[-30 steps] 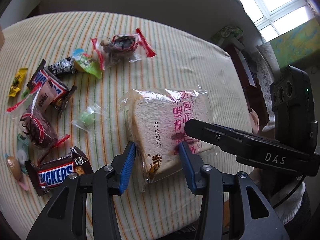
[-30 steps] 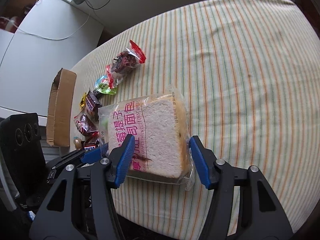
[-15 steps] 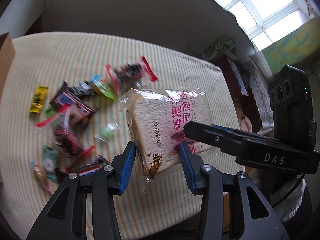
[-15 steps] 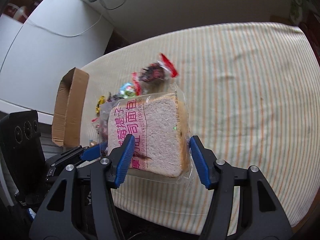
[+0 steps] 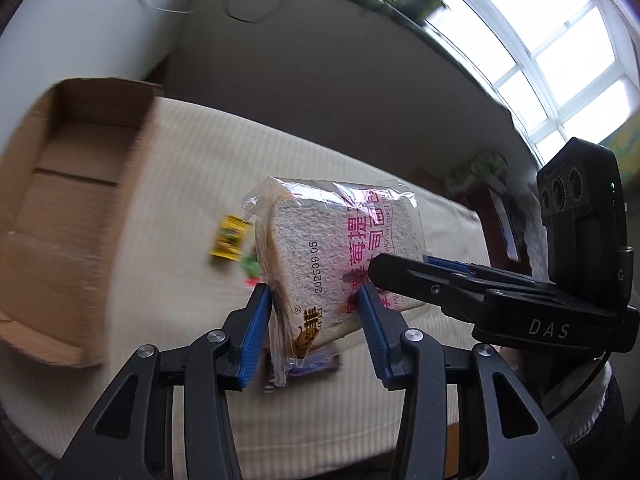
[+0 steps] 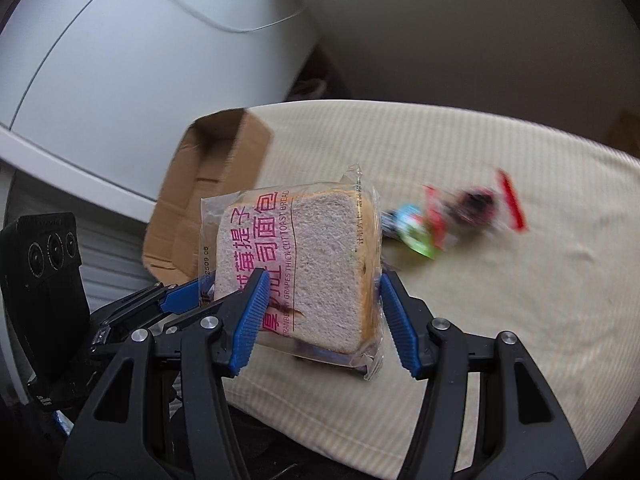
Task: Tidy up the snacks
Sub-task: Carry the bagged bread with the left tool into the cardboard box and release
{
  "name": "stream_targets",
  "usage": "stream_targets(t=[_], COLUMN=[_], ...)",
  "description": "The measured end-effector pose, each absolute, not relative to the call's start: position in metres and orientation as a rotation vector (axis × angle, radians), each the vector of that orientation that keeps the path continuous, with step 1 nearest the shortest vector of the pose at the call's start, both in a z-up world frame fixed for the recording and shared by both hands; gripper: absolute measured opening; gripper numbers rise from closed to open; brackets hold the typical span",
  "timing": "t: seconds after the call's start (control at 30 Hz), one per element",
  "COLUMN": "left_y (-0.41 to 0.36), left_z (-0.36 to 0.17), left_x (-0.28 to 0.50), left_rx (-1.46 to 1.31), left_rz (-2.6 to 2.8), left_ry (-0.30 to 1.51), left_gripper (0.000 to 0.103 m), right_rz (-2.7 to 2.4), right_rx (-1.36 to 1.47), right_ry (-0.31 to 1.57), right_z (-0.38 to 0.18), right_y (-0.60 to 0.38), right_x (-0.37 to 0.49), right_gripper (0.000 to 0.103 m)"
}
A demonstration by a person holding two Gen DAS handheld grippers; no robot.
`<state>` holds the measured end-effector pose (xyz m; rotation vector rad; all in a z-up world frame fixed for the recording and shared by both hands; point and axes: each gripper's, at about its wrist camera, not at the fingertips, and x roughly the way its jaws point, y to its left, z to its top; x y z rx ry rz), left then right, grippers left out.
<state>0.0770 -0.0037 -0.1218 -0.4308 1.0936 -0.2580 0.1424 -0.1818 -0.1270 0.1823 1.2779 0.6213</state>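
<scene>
A bread pack (image 5: pixel 340 248), thick white toast in clear plastic with pink lettering, hangs above the striped table. My left gripper (image 5: pixel 314 300) is shut on its near corner. My right gripper (image 6: pixel 322 284) is shut on the same bread pack (image 6: pixel 320 248) from the other side. The right gripper (image 5: pixel 440 280) reaches in from the right in the left wrist view. In the right wrist view the left gripper (image 6: pixel 180 296) shows at lower left. An open cardboard box (image 5: pixel 60 208) lies on the table to the left, also seen as the box (image 6: pixel 208 184) behind the bread.
Loose snacks lie blurred on the striped cloth (image 6: pixel 480 300): a yellow candy (image 5: pixel 228 236), a chocolate bar (image 5: pixel 312 364) under the bread, a red-wrapped snack (image 6: pixel 476 208) and a green jelly cup (image 6: pixel 412 228). A white appliance (image 6: pixel 120 80) stands beyond the box. The table edge runs close below.
Both grippers have lifted the bread pack off the table and carried it toward the cardboard box. The box has come into view and most loose snacks have slid out of frame.
</scene>
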Motion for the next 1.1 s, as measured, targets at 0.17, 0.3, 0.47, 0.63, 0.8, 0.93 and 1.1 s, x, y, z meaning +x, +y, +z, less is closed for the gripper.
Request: stream_targets(t=[0.17,0.3,0.47,0.63,0.8,0.93,1.1], left_y=[0.036,0.057,0.089,0.117,0.138,0.151,0.16], left_z=[-0.118,-0.12,-0.122,-0.123,-0.127,-0.135,-0.142], left_x=[0.072,0.065,0.058,0.045,0.037,0.031,0.035], left_rx=[-0.466,-0.494,-0.535,-0.558,-0.586,-0.605,-0.606], left_rz=[-0.182,-0.13,-0.063,-0.001,0.053,0.085,0.098], left_ry=[1.062,1.046,1.031,1.015,1.004,1.013,1.024], left_gripper=[0.044,0.044,0.044,0.044,0.044,0.044,0.044], right_rz=[0.705,0.766,0.82,0.881,0.928,0.948,0.945], right_rx=[0.135,0.08,0.028,-0.006,-0.054,-0.061,-0.08], right_ry=[1.283,1.293,1.303,1.311,1.316,1.332,1.339], right_z=[-0.122,-0.12,-0.121,-0.121,-0.123,-0.13,-0.135], right_y=[-0.138,-0.103,-0.066,-0.032,-0.001,0.018,0.032], right_x=[0.149,0.15,0.15,0.15,0.149,0.149,0.148], right_gripper=[0.06,0.06,0.06,0.06,0.06,0.06,0.06])
